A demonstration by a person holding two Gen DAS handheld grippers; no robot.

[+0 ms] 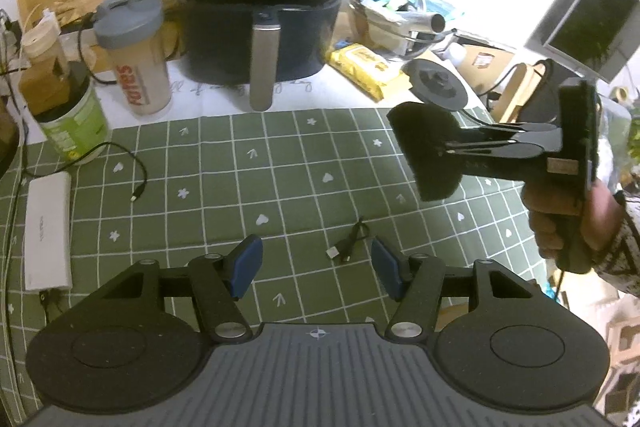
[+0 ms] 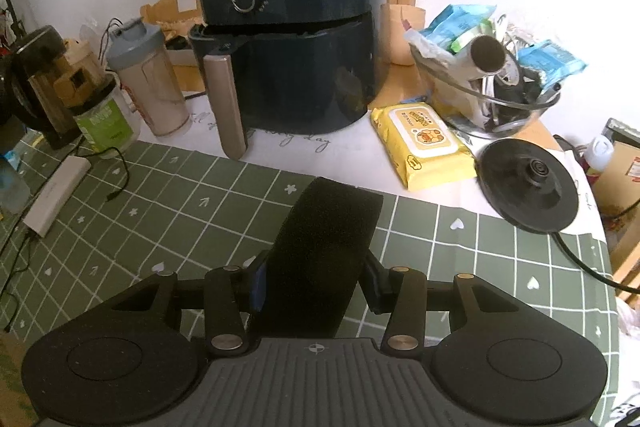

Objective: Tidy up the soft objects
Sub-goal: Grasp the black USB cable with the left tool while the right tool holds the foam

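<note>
Your right claw (image 2: 316, 287) pinches the black sponge (image 2: 324, 251) mid-body; soft, light, go gently; left claw (image 1: 316, 269) spread, empty.

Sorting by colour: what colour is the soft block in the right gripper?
Black; the soft block shows best in the right wrist view.

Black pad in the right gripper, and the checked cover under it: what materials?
Black pad: looks like matte foam or sponge, with a fuzzy, grainy, light-absorbing surface; felt is possible. Checked cover: likely printed cloth or vinyl, with flat green and white grid lines and a low sheen.
</note>
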